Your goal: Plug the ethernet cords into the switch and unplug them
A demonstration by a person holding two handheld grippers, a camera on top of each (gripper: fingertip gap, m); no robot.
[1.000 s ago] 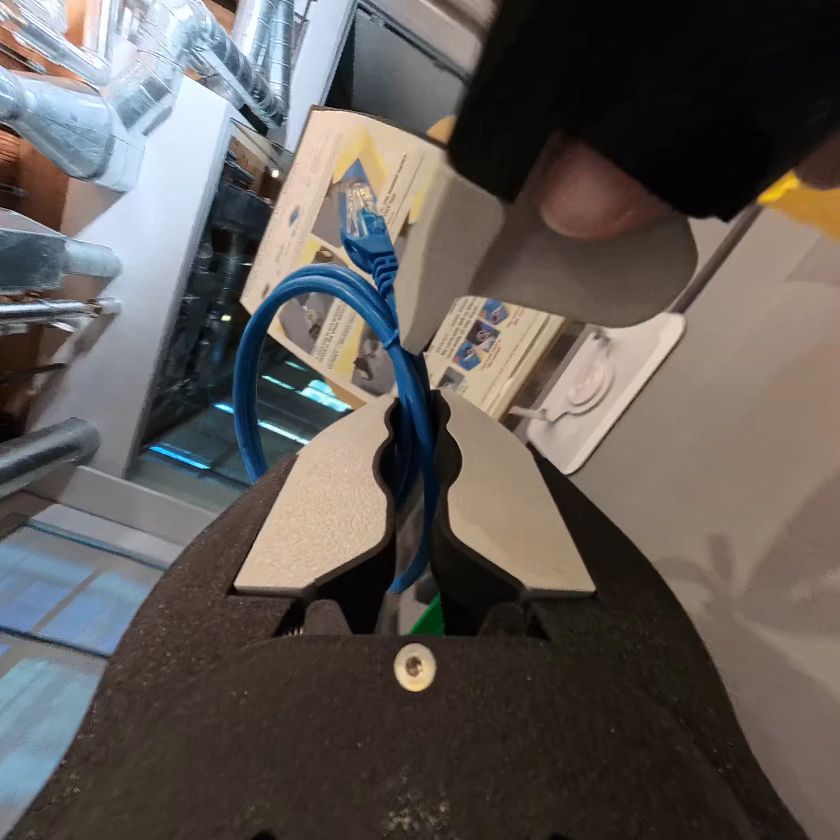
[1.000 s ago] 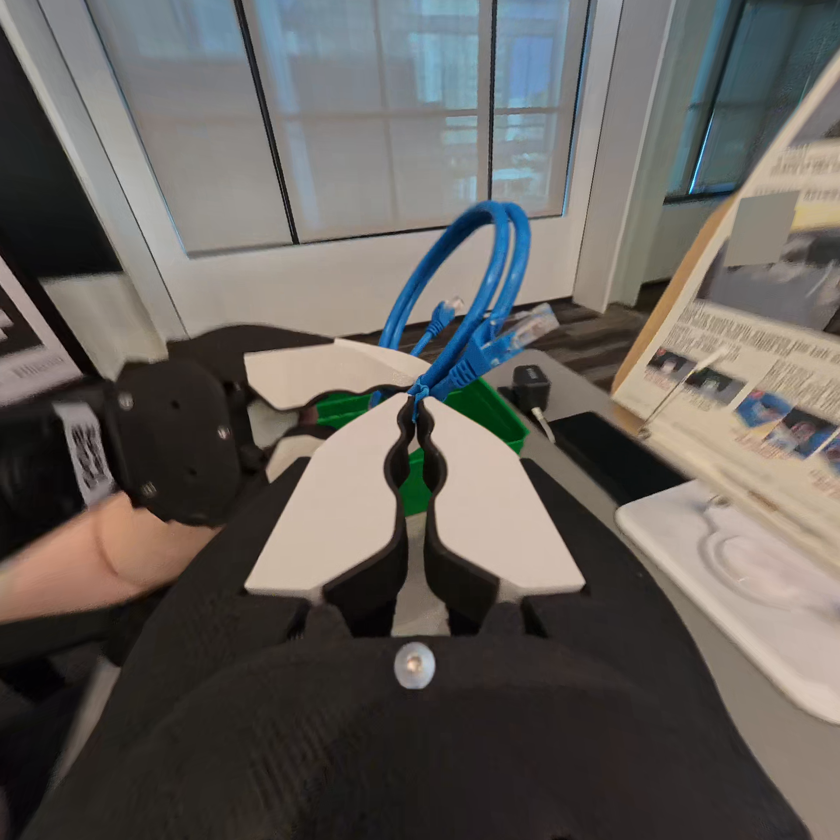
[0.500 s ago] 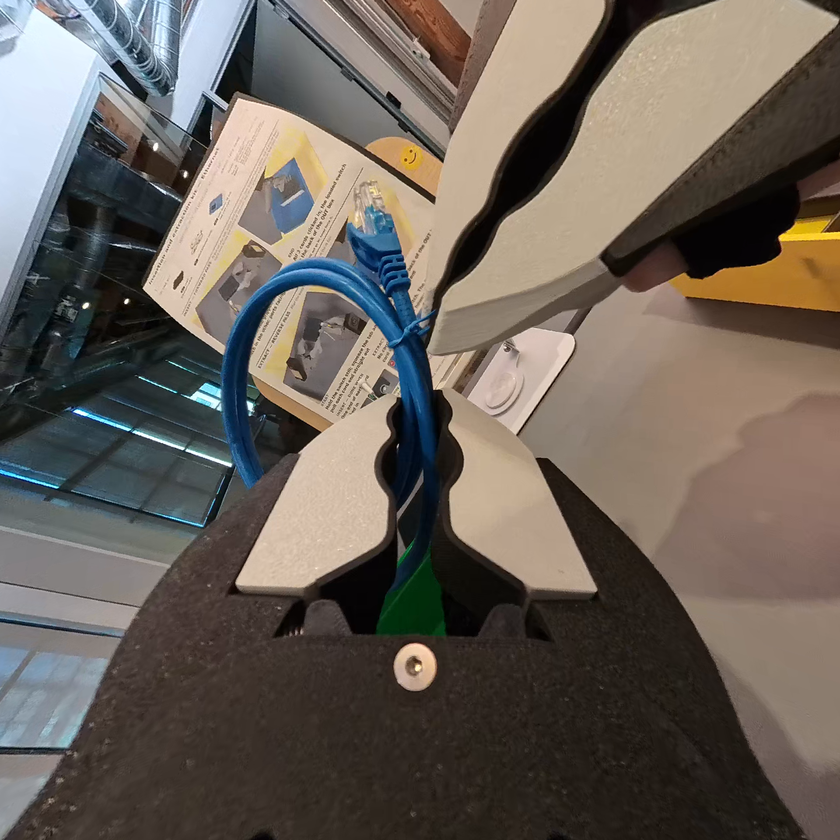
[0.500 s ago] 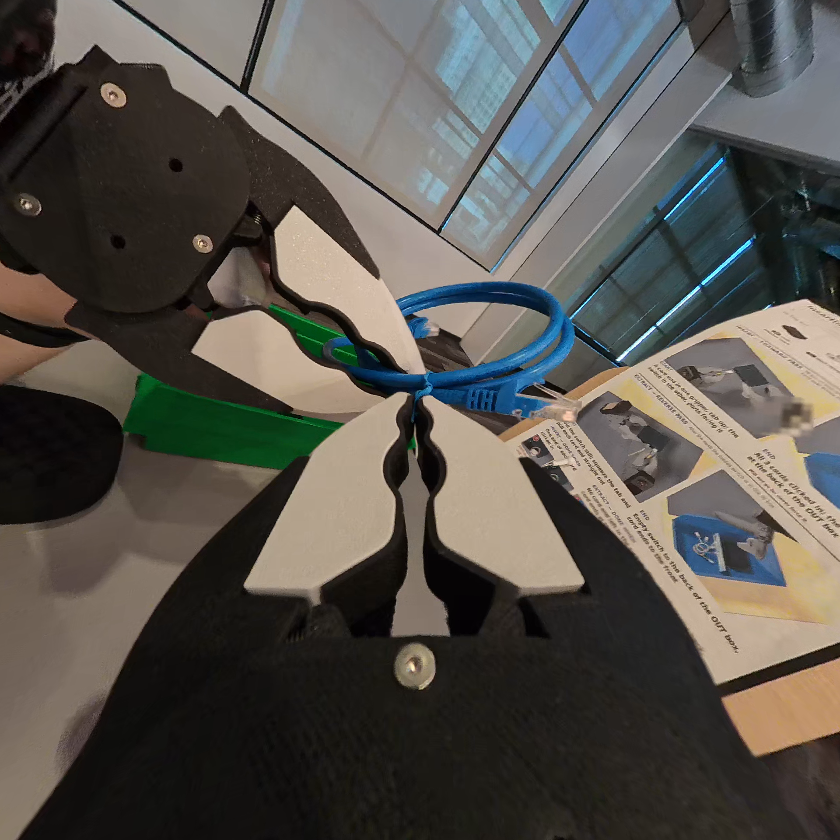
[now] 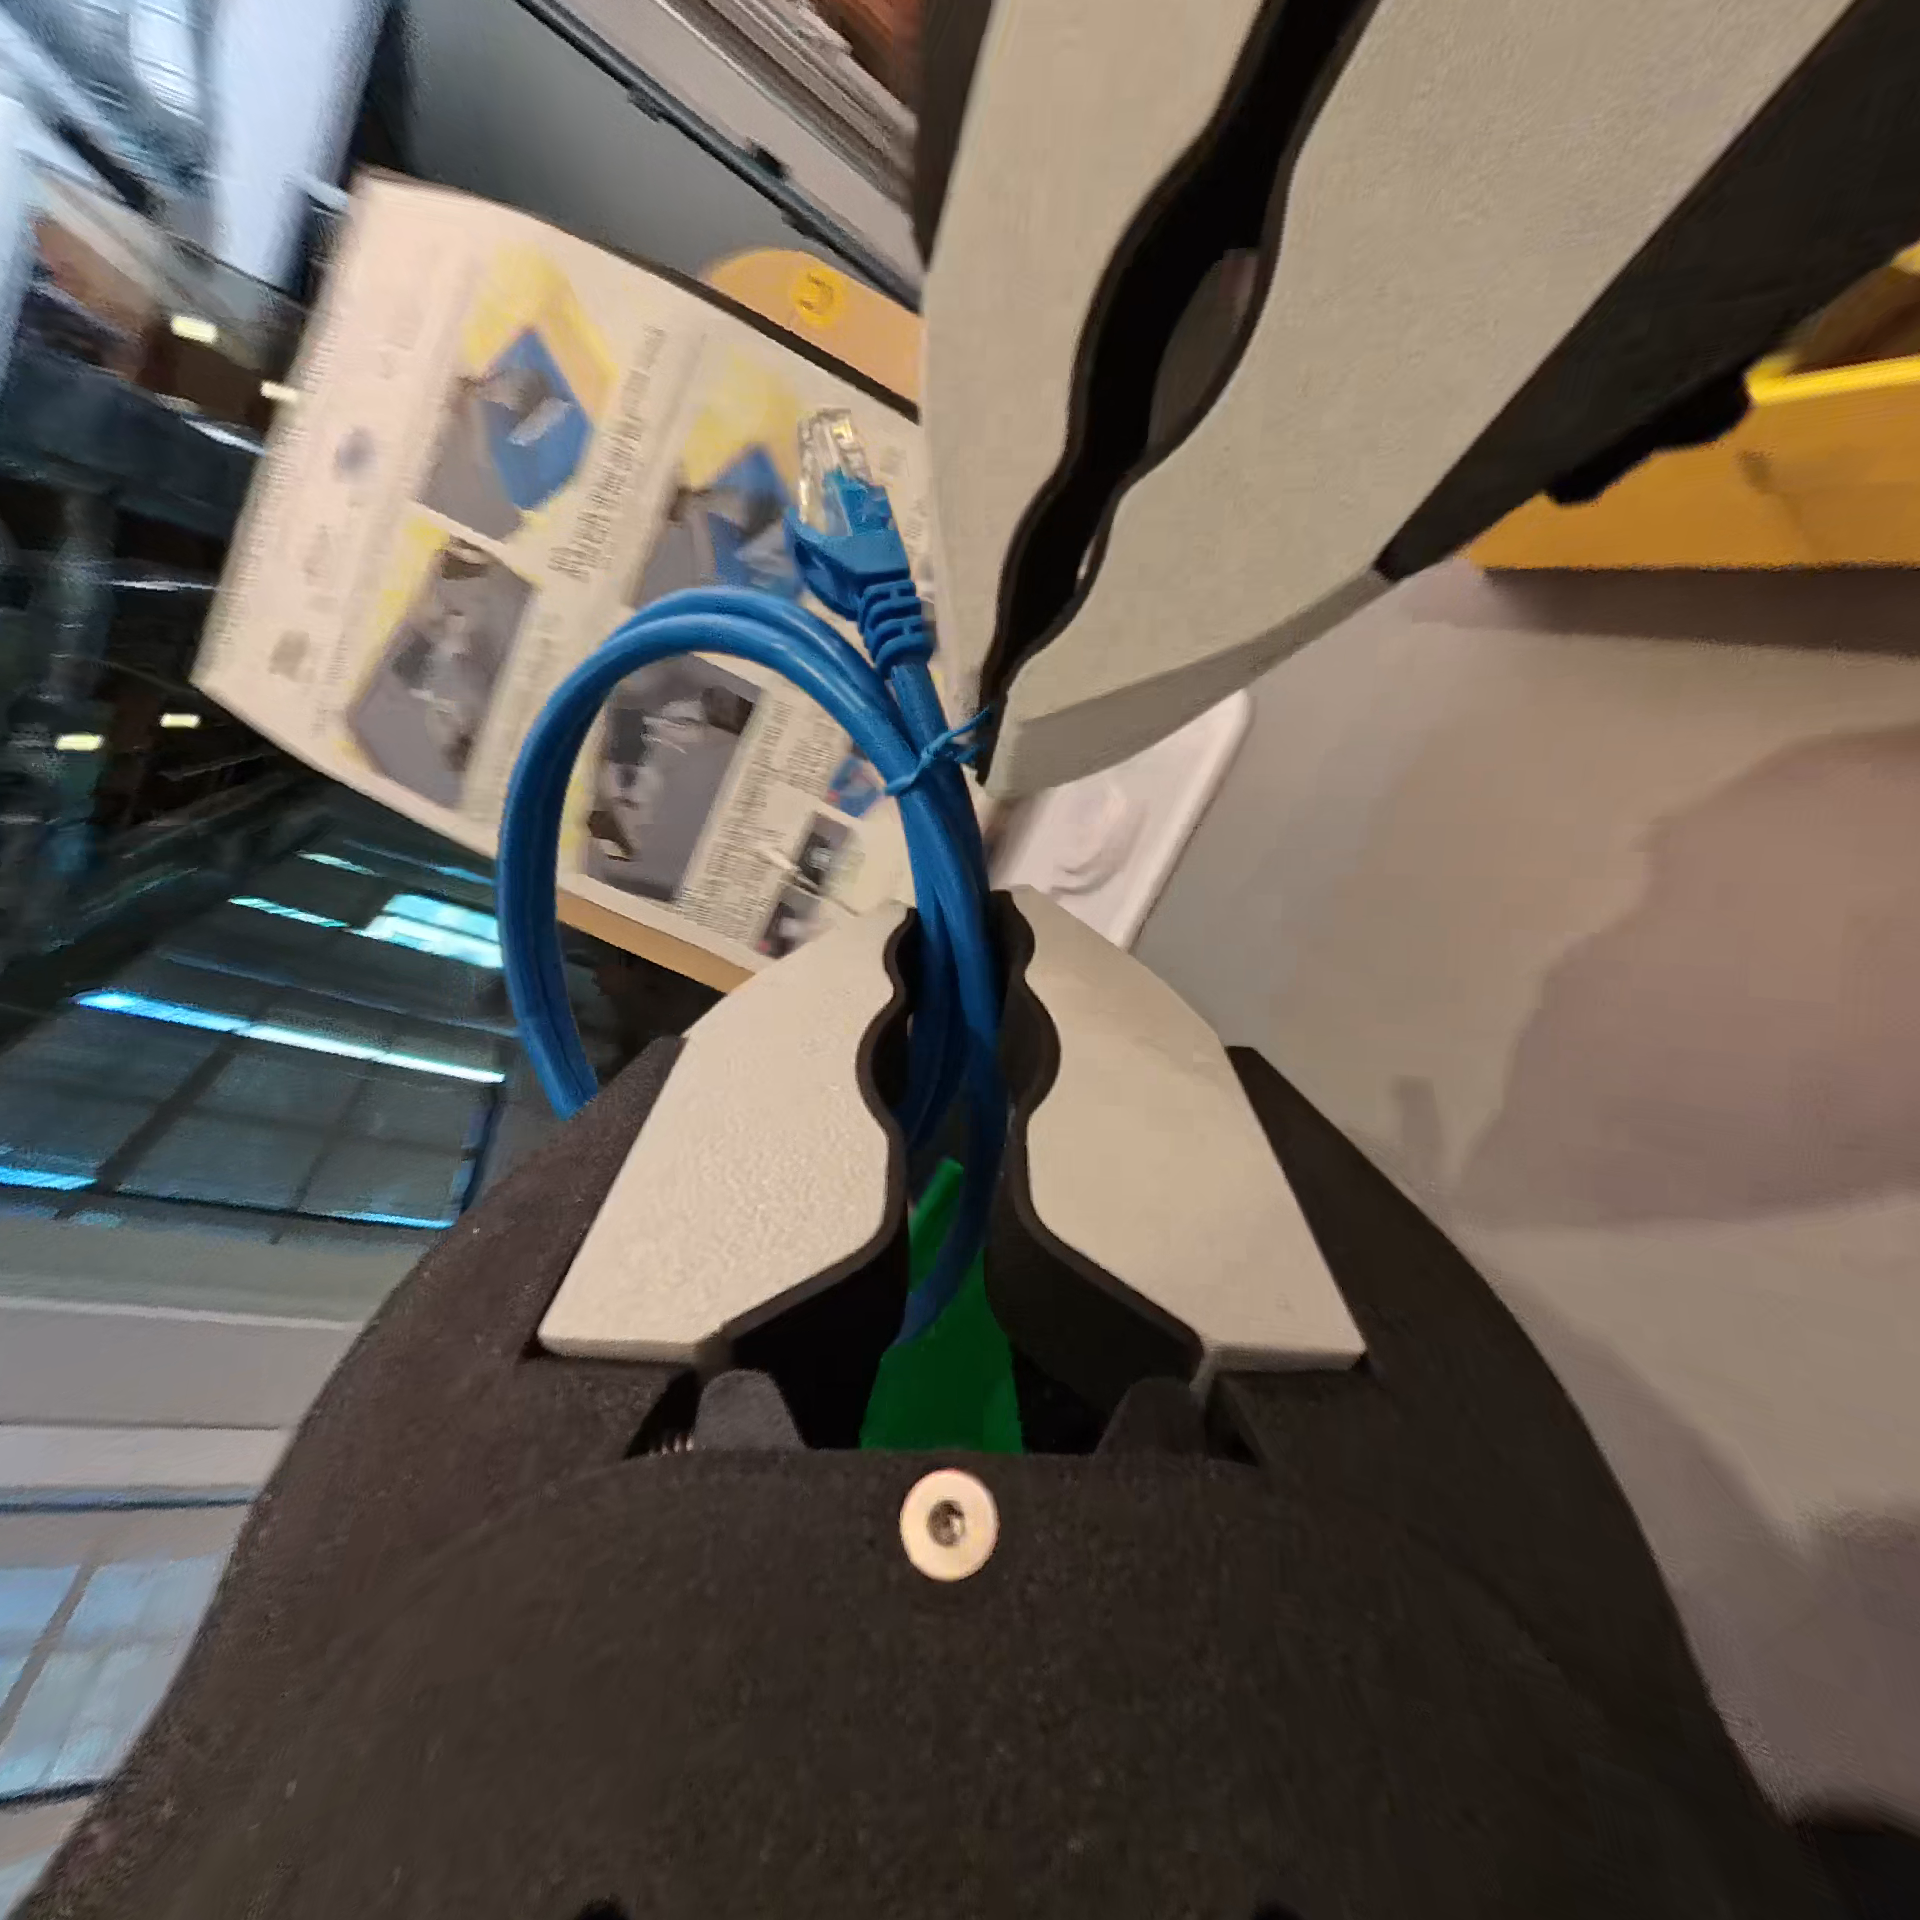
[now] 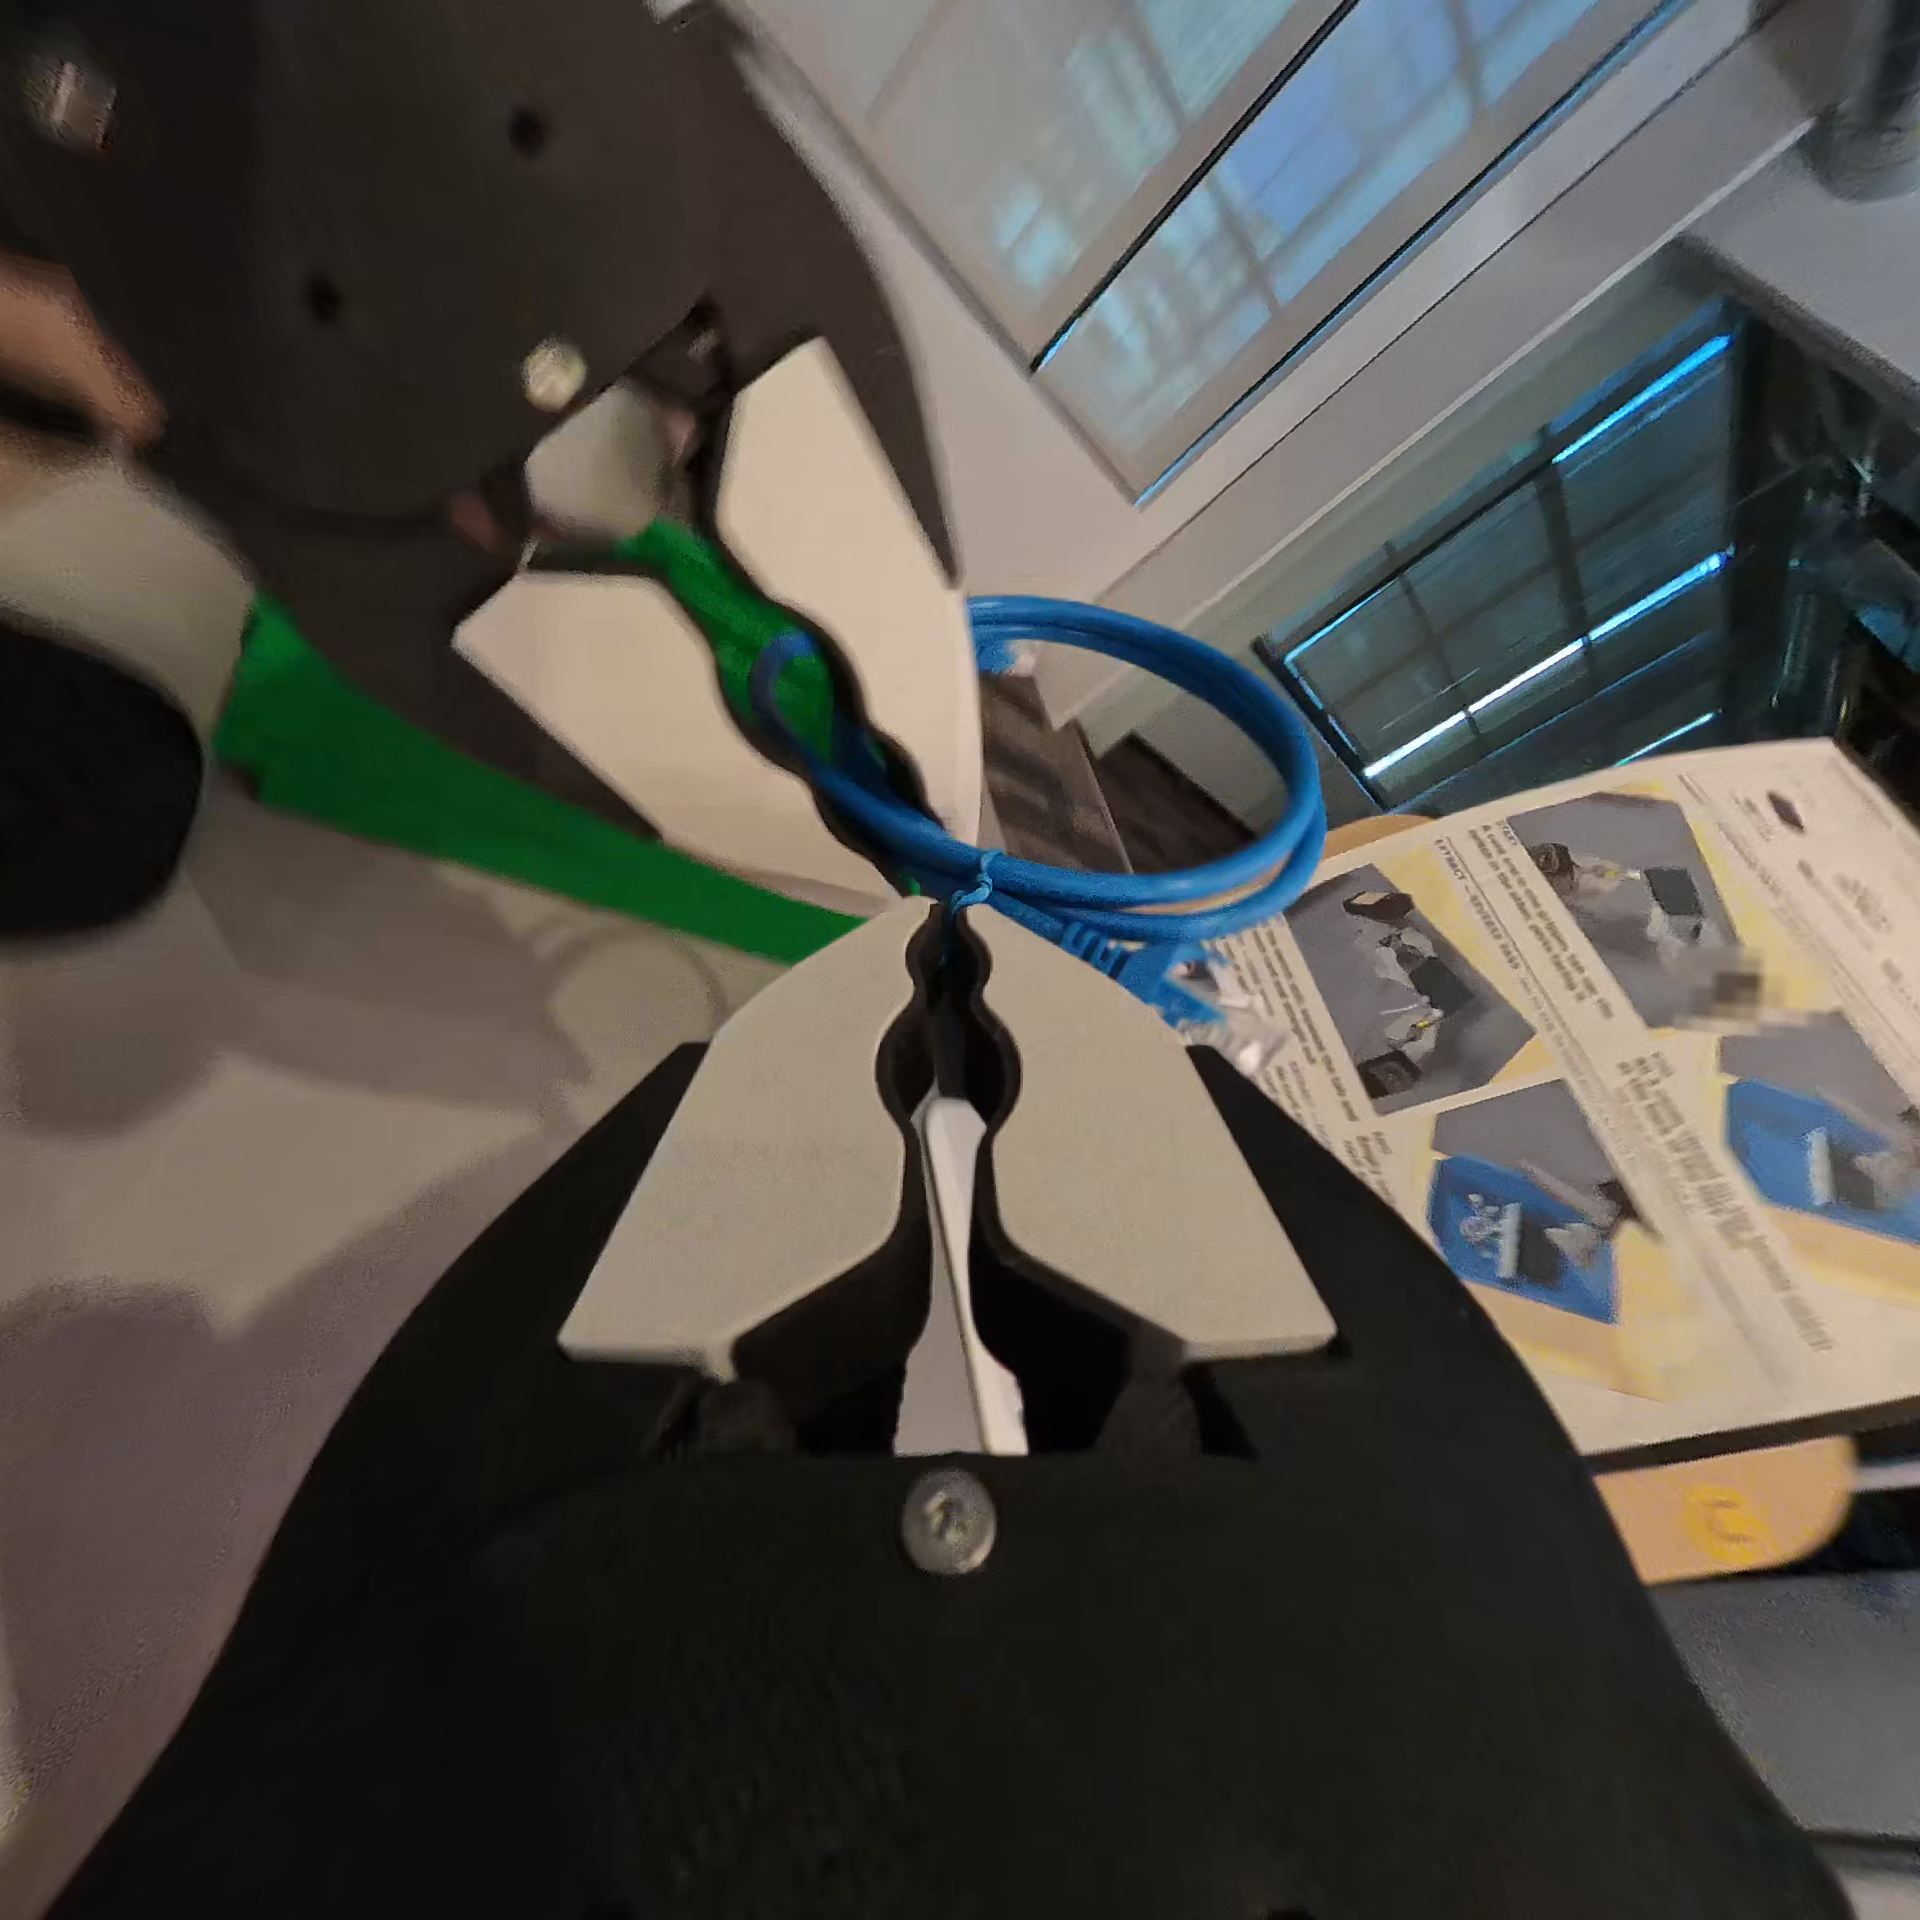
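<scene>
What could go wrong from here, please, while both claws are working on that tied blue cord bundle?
1. The right claw pinches only the thin twist tie; it could slip free or snap rather than unwind.
2. The left claw clamps the coiled blue cord; opposing pulls may kink the strands.
3. The clear plug sticks out loose and may snag on the right claw beside it.

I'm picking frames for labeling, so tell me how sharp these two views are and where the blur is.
Left wrist view: the blue ethernet cord and left gripper read sharp; the instruction sheet behind is motion-smeared. Right wrist view: the right gripper is crisp, but the green bin, the windows and the edges streak.
</scene>
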